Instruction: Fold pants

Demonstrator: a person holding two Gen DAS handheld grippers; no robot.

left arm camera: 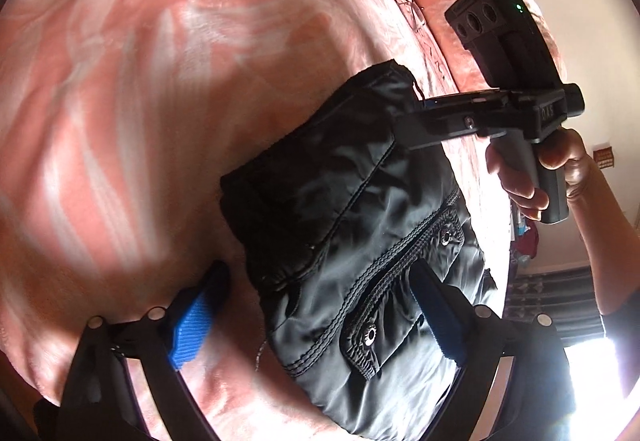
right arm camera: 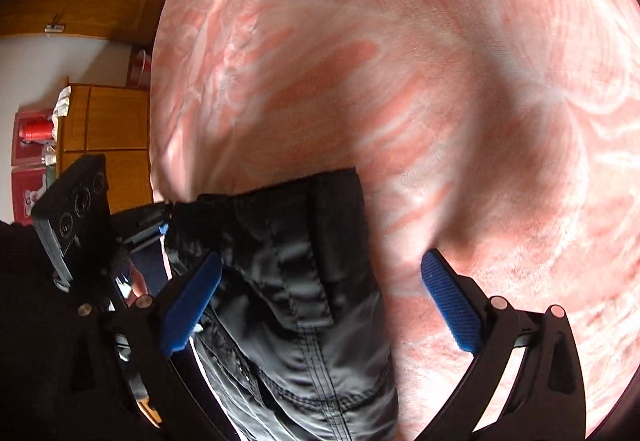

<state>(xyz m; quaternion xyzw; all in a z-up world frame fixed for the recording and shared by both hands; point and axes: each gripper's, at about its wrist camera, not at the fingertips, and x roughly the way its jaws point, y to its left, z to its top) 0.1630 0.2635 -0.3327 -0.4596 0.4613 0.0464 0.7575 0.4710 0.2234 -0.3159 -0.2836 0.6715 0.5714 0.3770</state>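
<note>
The black pants (left arm camera: 344,225) lie folded into a compact bundle on the bed (left arm camera: 140,101), which is covered in a pink and white patterned spread. The left tool (left arm camera: 312,305) stands wide open over the near end of the bundle: one blue pad (left arm camera: 192,325) is over the bedspread just left of the cloth, the other over the stitched pocket flap with its snaps, and neither presses on the fabric. The right tool (right arm camera: 320,301) is wide open too, with the pants directly ahead of it and under its left pad (right arm camera: 192,305), while its right pad is over bare bedspread. Seen from the left wrist, a hand (left arm camera: 536,177) holds the right tool's handle beyond the bundle's far corner. Wooden cabinets (right arm camera: 104,121) stand past the bed's edge.
</note>
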